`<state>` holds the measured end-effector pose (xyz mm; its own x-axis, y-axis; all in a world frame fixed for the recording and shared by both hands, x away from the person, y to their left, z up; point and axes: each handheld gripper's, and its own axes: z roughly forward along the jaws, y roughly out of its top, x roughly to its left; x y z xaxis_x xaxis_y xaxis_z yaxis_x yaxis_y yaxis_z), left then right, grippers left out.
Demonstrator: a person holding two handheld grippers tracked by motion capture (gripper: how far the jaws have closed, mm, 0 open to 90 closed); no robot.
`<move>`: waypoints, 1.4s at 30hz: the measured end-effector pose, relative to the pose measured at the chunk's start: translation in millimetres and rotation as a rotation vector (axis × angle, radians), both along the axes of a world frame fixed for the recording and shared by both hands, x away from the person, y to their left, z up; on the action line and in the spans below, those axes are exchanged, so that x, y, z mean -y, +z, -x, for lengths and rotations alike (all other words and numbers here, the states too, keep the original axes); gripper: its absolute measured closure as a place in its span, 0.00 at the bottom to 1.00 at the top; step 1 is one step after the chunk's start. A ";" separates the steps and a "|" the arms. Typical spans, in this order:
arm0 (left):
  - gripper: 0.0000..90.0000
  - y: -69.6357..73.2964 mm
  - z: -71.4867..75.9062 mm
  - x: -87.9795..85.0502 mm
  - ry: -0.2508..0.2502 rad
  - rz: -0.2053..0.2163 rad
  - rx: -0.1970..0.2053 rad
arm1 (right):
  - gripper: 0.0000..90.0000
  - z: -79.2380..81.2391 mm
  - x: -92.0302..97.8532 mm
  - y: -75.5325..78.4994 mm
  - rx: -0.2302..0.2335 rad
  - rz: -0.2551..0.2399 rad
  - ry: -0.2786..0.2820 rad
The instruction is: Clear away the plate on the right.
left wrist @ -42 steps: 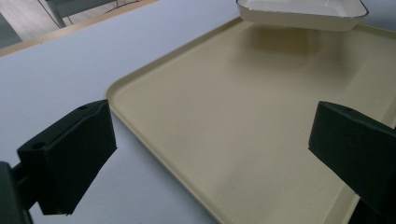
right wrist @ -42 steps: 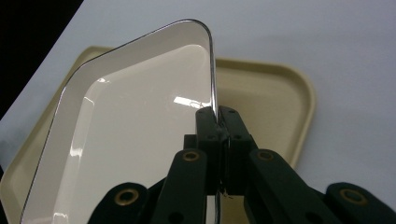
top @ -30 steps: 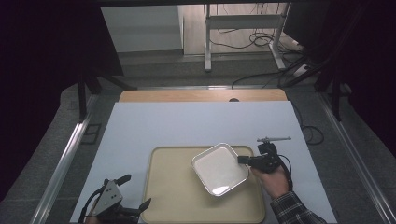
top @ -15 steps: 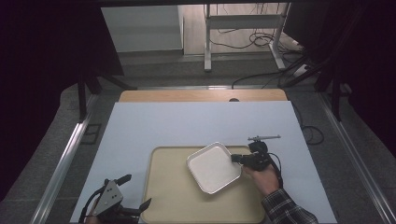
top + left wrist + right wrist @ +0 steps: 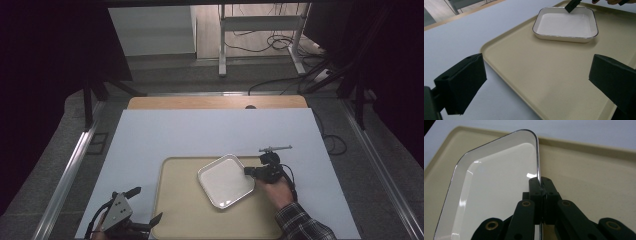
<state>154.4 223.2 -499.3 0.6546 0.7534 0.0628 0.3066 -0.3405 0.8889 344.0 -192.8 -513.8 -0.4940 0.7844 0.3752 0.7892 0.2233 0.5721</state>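
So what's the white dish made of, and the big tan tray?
The white dish looks like glazed ceramic, or maybe enamel: it is glossy, shows bright reflections and has a thin dark rim. The tan tray looks like matte plastic: dull, even colour, with a rounded, moulded lip.

The high view is dim at its edges: both sides and the upper corners sink into near black, while the white table (image 5: 210,135) in the middle is evenly and softly lit. Detail there is coarse and slightly soft. In the left gripper view the light is flat, with a faint shadow under the white dish (image 5: 566,23). In the right gripper view bright glare streaks run along the dish's glossy inner wall, and the far tray (image 5: 599,170) blurs
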 end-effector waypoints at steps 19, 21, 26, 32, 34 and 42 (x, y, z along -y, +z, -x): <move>0.01 0.1 0.0 -0.3 -0.002 0.005 0.001 | 0.64 20.4 3.6 25.3 0.220 0.068 0.131; 0.01 0.1 -0.1 -0.3 -0.002 0.006 0.001 | 0.66 26.1 3.4 28.1 0.238 0.090 0.166; 0.01 0.1 -0.3 -0.1 -0.003 0.005 0.001 | 0.75 39.5 0.2 31.5 0.232 0.114 0.221; 0.01 0.1 -0.3 -0.2 -0.003 0.005 0.002 | 0.89 58.2 -7.2 34.9 0.225 0.085 0.272; 0.01 0.2 -0.3 0.0 -0.004 0.002 0.002 | 0.94 66.4 -11.6 35.1 0.226 0.081 0.305; 0.01 0.1 -0.2 0.4 -0.005 0.002 0.002 | 1.00 91.0 -29.7 27.8 0.207 0.116 0.419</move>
